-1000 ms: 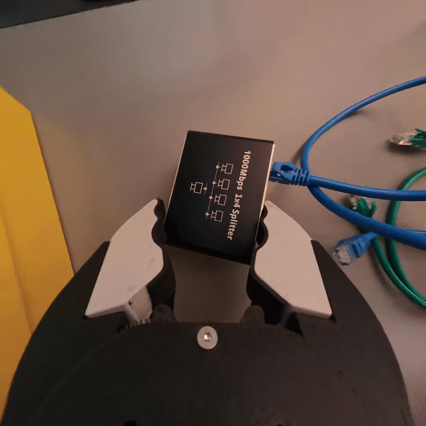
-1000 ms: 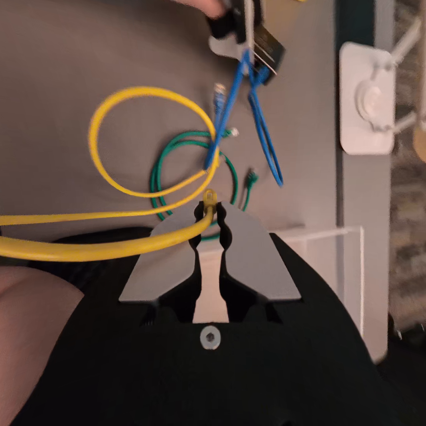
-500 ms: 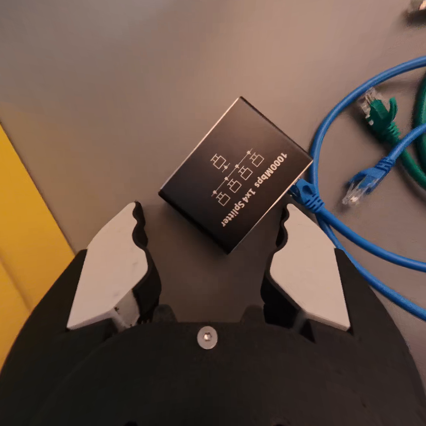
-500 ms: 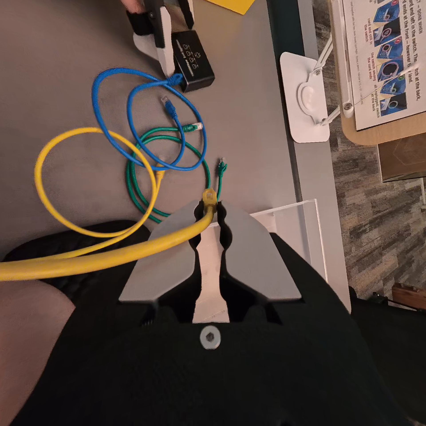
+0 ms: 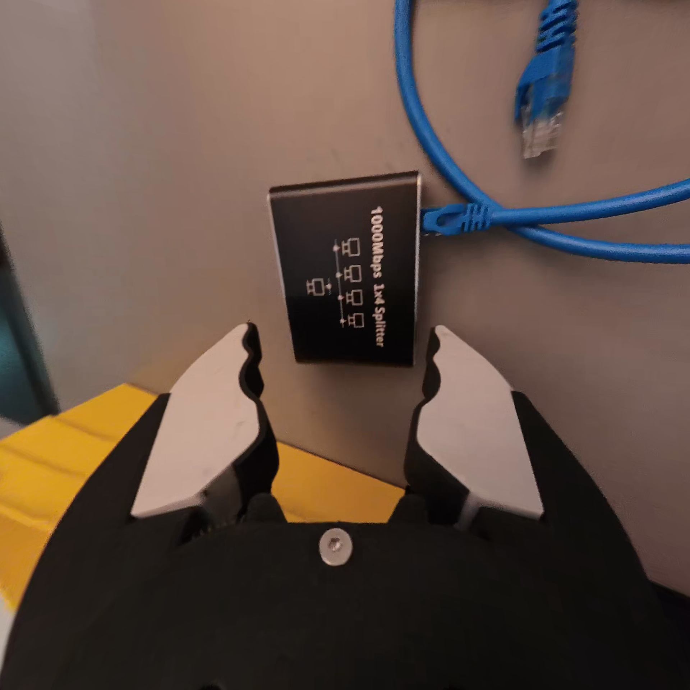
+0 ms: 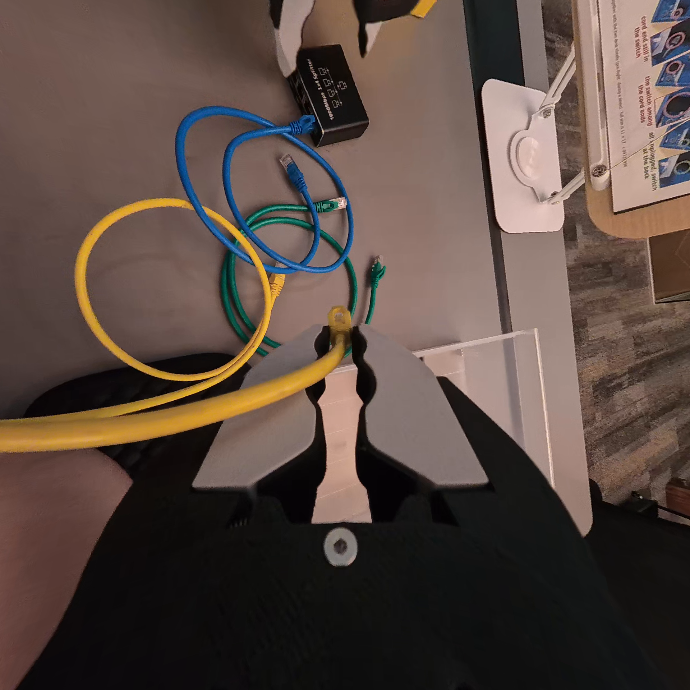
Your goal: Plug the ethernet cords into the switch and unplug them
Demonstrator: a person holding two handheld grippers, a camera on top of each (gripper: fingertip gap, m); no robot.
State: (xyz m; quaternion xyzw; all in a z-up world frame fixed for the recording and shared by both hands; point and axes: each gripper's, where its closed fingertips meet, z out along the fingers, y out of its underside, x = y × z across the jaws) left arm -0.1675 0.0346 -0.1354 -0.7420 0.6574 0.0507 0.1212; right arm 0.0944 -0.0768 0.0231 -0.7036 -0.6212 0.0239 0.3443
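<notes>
Currently, on the grey table (image 6: 112, 93): black switch (image 5: 347, 269), one blue cord (image 5: 453, 220) plugged into its side, its other plug loose. My left gripper (image 5: 341, 328) is spread wide just short of the switch, touching nothing. My right gripper (image 6: 339, 328) pinches the yellow cord (image 6: 186, 418) behind its plug. Green cord (image 6: 291, 224) coiled between, both ends free. Yellow sheet (image 5: 74, 448) under my left gripper. Beyond the table edge: white stand base (image 6: 522, 157), patterned carpet (image 6: 627, 298).

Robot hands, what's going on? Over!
Left gripper open, short of small black box switch. Right gripper shut on yellow cord plug. Blue cord plugged in. Nothing blocking.
</notes>
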